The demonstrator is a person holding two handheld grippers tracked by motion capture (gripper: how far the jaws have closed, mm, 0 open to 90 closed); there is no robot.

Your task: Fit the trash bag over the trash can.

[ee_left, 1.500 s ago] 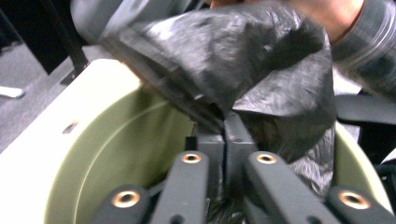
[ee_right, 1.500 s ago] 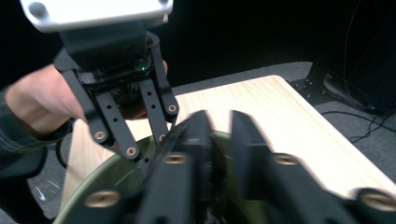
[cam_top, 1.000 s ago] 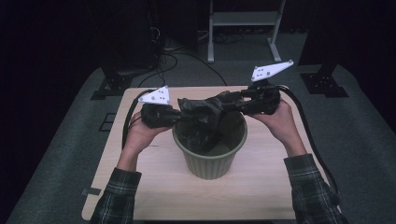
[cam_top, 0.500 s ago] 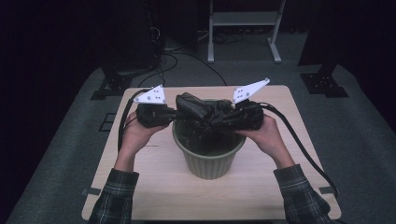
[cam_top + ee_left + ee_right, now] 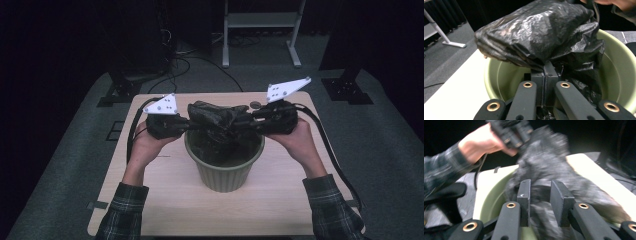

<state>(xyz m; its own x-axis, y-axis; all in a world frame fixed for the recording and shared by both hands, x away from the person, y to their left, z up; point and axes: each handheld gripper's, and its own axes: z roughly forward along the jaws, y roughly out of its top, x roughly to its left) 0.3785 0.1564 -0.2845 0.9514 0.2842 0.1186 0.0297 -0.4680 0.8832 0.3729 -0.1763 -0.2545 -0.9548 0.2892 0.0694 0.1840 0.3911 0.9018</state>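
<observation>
A crumpled black plastic bag (image 5: 215,117) hangs over the mouth of a green ribbed pot (image 5: 225,175) at the middle of the wooden table (image 5: 165,200). My left gripper (image 5: 192,125) comes in from the left and is shut on a fold of the bag (image 5: 536,32), right above the pot's rim (image 5: 499,75). My right gripper (image 5: 245,122) reaches in from the right. Its jaws stand apart with bag material (image 5: 544,157) bunched between them, and that view is blurred. The left gripper (image 5: 511,132) shows at the bag's far side.
The pot stands a hand's width from the table's front edge, with bare wood on both sides. Behind the table are a white metal stand (image 5: 260,20), floor cables (image 5: 185,55) and dark stand feet (image 5: 120,90) on grey carpet.
The right gripper swung in toward the left one over the pot, then drew back a little to the right. The bag has bunched up between them. The left gripper has hardly moved.
</observation>
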